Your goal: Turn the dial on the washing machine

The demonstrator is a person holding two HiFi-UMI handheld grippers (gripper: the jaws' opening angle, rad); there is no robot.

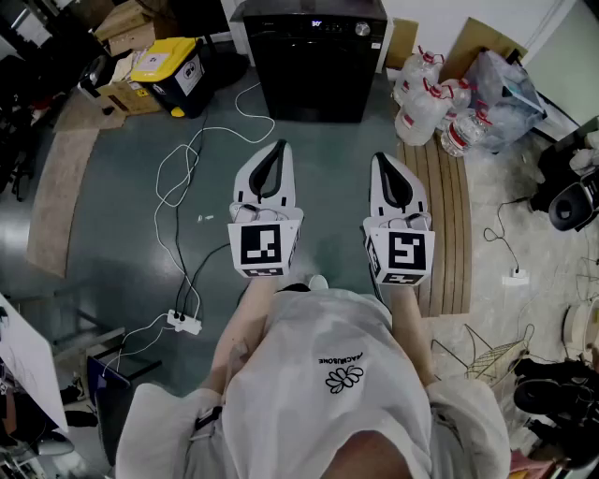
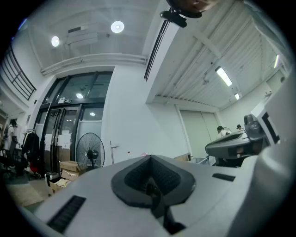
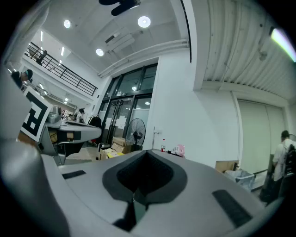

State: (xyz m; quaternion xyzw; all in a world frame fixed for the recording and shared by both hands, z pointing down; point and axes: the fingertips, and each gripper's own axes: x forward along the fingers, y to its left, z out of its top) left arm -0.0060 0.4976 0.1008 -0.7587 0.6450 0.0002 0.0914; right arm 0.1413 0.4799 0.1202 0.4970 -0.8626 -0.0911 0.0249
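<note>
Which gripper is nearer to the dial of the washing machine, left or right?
Right. The right gripper points nearly at the dial, well short of it; the left gripper is also short but further to the left.

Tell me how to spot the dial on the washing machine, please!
Find the big black washing machine standing between the yellow-lidded box and the water bottles. On its top strip, right of the small glowing display, sits the dial. It is the only round, silvery knob on that dark panel.
</note>
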